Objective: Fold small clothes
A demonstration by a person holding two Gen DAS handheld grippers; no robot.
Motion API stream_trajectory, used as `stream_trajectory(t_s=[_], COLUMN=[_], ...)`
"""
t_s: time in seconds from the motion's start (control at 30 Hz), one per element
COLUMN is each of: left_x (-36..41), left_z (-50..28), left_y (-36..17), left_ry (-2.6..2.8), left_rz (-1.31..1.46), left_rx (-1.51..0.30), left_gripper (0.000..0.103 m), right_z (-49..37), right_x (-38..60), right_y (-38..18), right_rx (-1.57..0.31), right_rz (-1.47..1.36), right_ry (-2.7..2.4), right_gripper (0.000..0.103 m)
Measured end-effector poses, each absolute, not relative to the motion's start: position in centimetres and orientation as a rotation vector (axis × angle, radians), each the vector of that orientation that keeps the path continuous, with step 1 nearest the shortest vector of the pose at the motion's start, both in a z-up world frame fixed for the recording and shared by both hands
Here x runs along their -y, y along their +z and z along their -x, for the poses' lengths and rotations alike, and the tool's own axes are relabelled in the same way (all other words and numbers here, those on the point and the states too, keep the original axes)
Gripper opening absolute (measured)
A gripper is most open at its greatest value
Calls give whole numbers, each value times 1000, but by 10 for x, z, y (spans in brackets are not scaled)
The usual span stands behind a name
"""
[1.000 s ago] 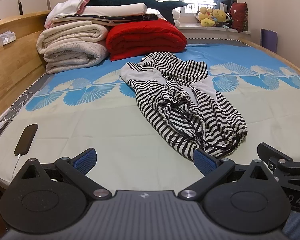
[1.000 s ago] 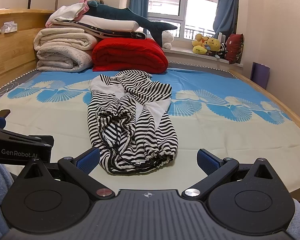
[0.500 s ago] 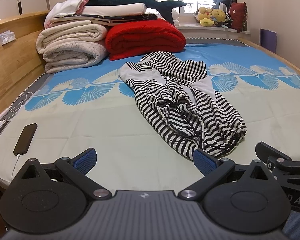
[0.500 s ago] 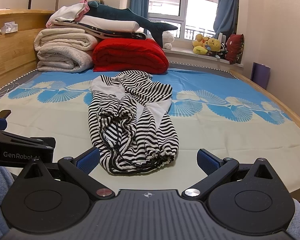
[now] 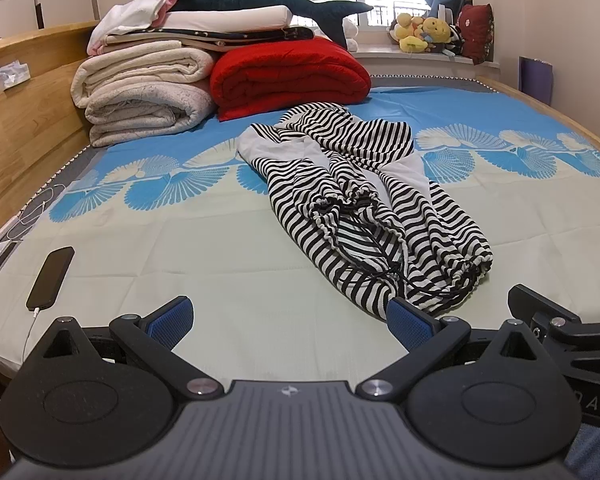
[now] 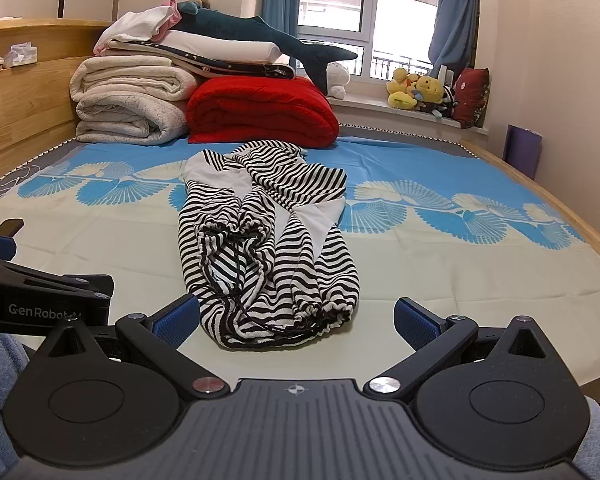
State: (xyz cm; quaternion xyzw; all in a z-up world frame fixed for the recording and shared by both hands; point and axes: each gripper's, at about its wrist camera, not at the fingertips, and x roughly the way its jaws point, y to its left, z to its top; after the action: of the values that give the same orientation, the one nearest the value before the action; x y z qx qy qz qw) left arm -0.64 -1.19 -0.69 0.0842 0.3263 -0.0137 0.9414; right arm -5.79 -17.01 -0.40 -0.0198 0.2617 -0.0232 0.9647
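A black-and-white striped garment (image 5: 364,200) (image 6: 272,240) with white panels and black drawstrings lies rumpled lengthwise on the bed, its gathered hem toward me. My left gripper (image 5: 290,318) stands open at the bed's near edge, its right pad just short of the hem's left corner. Open as well, my right gripper (image 6: 296,322) has the hem lying between and just beyond its blue pads (image 6: 416,322). Neither gripper holds anything. Each gripper's black body shows at the side of the other's view.
Folded blankets (image 5: 148,96), a red quilt (image 5: 288,76) and a plush shark (image 6: 260,36) are stacked at the headboard end. A phone (image 5: 50,272) on a cable lies at the bed's left edge. Plush toys (image 6: 424,92) sit on the windowsill. The bed (image 6: 460,276) has a wooden rim.
Both grippers have crept slightly forward toward the garment's hem; the garment itself has not moved.
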Motion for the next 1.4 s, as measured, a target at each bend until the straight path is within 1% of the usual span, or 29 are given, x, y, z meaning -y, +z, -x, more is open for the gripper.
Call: stream_trajectory(t_s=[0.23,0.4,0.57,0.7,0.87,0.97,1.03,1.1,1.23,1.33,1.37,1.4], left_x=[11,4,-18,-46,-69,-86,-98,-112,-125,-134,-138,-139], left_z=[3,-14,-64,-131,-228,-270,-290,-308,-321,-328,-330,-330], left_y=[-8,-10,0,16,11,-5,-19,-25,-33,-36,-38,-40], left_ry=[-33,-37,-24,74,226,280,303,317,438,437,438,442], left_rz=[-169,-163,-109,-20,34,64,99,130,113,133,143,143], left_rx=[-676,-692,-694,-642,-575,-598,-658,-727,-739,-771,-777,-784], left_gripper=[103,103,103,103,103,103,103,103,103,103,103,103], right_z=[54,42,4,-47,-147,-227,-294,-363,-488,-551,-566,-582], right_x=[171,173,188,209,228,226,217,202,162,131,124,117], right_y=[-9,-11,-8,12,28,26,19,4,-43,-76,-86,-97], right_rx=[-540,-554,-578,-514,-432,-443,-479,-537,-665,-722,-728,-729], right_rz=[42,50,53,49,4,-5,3,0,-15,-57,-76,-80], right_ry=[-45,-43,-57,-93,-97,-62,-10,34,41,16,3,-11], right_gripper=[102,102,102,102,102,102,102,102,102,101,100,94])
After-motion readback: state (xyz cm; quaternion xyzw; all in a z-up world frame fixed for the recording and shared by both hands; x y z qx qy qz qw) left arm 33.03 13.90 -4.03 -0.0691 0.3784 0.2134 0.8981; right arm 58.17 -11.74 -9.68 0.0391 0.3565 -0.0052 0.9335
